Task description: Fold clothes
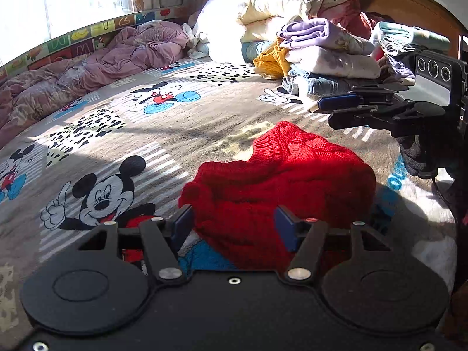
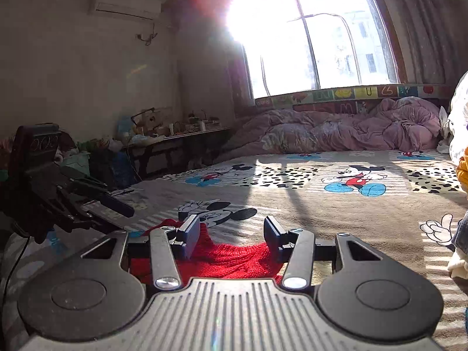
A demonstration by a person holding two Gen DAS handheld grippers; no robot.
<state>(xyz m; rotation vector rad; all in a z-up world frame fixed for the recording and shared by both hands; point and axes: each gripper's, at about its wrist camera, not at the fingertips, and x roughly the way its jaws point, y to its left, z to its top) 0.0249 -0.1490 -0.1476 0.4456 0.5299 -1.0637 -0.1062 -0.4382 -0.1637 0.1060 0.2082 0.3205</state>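
Two claws, both yours, both jaws wide, holding nothing. Left gripper [image 1: 232, 222] nearer: red knit sweater [image 1: 280, 181] sits bunched right ahead, near hem just between its fingers, bulk running forward-right. Right gripper [image 2: 231, 235] hovers over sweater's other edge [image 2: 228, 260], red knit showing below fingers. Beyond: Mickey blanket [image 1: 146, 134], then folded stack [image 1: 324, 55] by headboard.

Sunlit window [image 2: 316, 32], wall air conditioner [image 2: 125, 3], cluttered side table [image 2: 178, 140]
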